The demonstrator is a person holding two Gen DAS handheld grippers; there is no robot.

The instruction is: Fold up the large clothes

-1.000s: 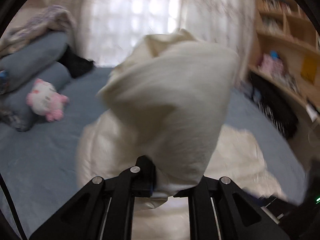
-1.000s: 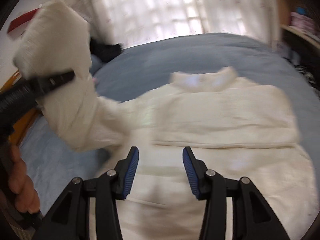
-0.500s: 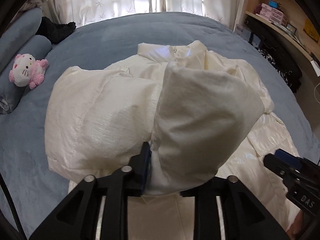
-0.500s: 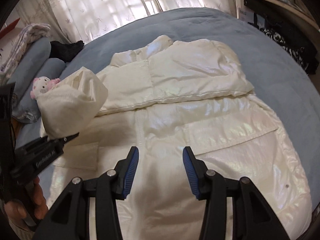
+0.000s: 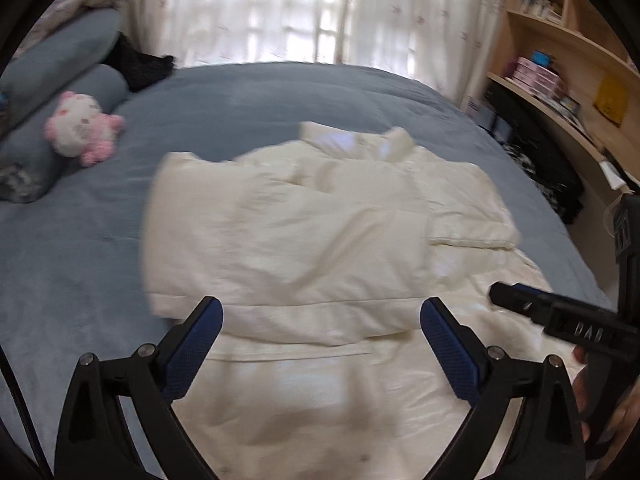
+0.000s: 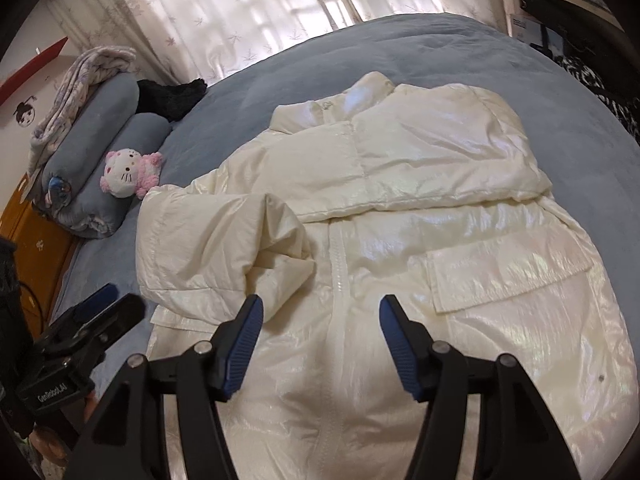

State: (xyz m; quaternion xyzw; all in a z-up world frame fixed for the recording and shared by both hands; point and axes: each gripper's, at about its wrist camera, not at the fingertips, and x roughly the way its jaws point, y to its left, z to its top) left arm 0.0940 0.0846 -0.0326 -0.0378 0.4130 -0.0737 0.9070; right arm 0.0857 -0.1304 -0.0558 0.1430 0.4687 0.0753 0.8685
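One cream-white glossy puffer jacket (image 6: 400, 208) lies front-up on the blue-grey bed (image 6: 460, 52), its collar toward the curtains and its hem toward the cameras. Its fabric shines in bands, with a zip line running down the middle and one flap pocket visible on the side toward the shelves. Both sleeves are folded in: one lies flat across the chest, the other rests as a puffed, crumpled bundle on the jacket's side toward the pillows.

Two hand-held grippers hover above the jacket's lower half. The left hand-held gripper (image 5: 320, 320) has its blue-padded jaws spread wide and opening, released, with nothing pinched between them; the folded sleeve lies beneath and beyond them. The right hand-held gripper (image 6: 320, 320) is also opening, its jaws apart over the zip line, gripping nothing.

Beyond the jacket's pillow side sits one white-and-pink plush cat toy (image 6: 130, 174) against two blue-grey bolster pillows (image 6: 104, 128), with a pale patterned folded blanket (image 6: 80, 80) on top and one black fuzzy garment (image 6: 172, 98) just beside them. White sheer curtains (image 6: 224, 12) hang past the collar end. Wooden shelves (image 5: 568, 60) stand beyond the jacket's opposite side.
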